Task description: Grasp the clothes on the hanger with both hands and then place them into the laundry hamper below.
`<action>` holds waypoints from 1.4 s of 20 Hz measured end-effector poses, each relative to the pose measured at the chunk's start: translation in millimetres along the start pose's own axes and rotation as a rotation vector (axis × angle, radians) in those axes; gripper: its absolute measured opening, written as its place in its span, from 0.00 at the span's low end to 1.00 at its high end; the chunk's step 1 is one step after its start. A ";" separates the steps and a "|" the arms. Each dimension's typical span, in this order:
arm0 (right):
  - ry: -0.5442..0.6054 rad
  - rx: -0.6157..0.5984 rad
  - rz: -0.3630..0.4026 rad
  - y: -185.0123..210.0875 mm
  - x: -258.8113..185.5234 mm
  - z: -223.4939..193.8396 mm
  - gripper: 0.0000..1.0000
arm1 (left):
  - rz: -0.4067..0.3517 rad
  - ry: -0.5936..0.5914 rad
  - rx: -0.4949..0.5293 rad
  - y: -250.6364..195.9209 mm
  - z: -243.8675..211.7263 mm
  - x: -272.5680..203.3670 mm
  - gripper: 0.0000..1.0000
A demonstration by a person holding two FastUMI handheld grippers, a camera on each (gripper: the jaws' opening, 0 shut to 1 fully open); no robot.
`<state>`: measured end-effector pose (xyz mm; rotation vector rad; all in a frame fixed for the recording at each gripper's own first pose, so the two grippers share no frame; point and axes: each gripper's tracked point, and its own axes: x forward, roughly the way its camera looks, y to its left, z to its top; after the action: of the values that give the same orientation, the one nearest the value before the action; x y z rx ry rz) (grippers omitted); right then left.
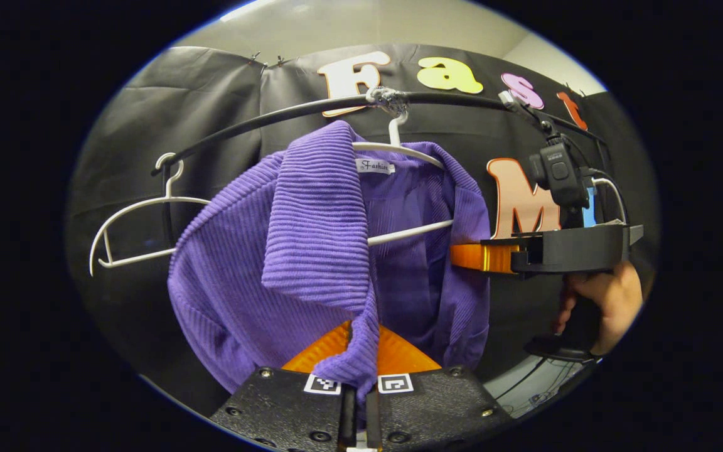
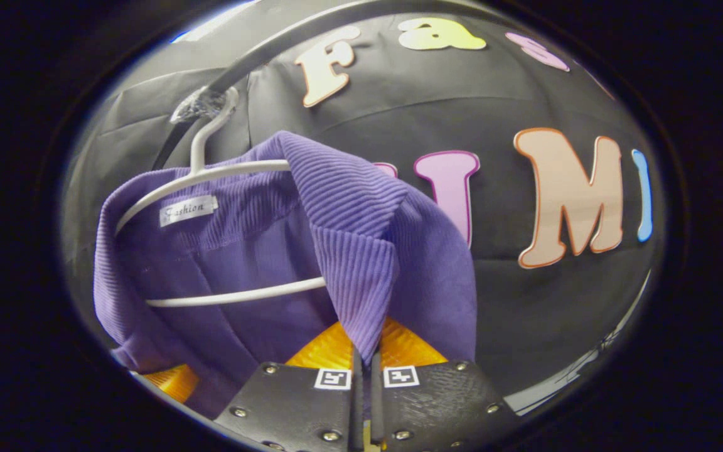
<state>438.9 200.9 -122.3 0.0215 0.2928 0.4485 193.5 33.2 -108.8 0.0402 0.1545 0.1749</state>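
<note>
The purple ribbed garment hangs on a white hanger from the black rail. The left gripper has its jaws pinched together on a fold of the cloth's front edge. The right gripper likewise clamps the other lapel, fabric running down between its fingers

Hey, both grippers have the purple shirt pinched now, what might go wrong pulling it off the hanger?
1. The purple shirt is draped over the white hanger; pulling down may drag the hanger off the black rail.
2. Each gripper pinches only a narrow front fold, so the cloth may slip out.
3. The empty hanger beside it could get knocked.
</note>
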 end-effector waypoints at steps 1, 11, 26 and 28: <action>-0.009 -0.027 0.041 7.9 -1.2 0.3 0.05 | 0.001 -0.005 0.018 5.3 5.8 -9.1 0.04; -0.055 -0.058 0.063 3.0 -17.5 36.9 0.05 | 0.029 0.008 -0.111 67.9 69.5 -71.9 0.03; -0.173 -0.278 -0.190 -56.4 24.3 81.5 0.04 | 0.083 -0.046 -0.061 174.7 137.3 -20.4 0.05; -0.189 -0.294 -0.231 -64.9 29.6 85.1 0.04 | 0.082 -0.061 -0.034 182.9 145.4 -6.6 0.02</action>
<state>516.0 158.9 -54.4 -0.2532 0.0398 0.2540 178.8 208.2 45.4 0.0177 0.0892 0.2582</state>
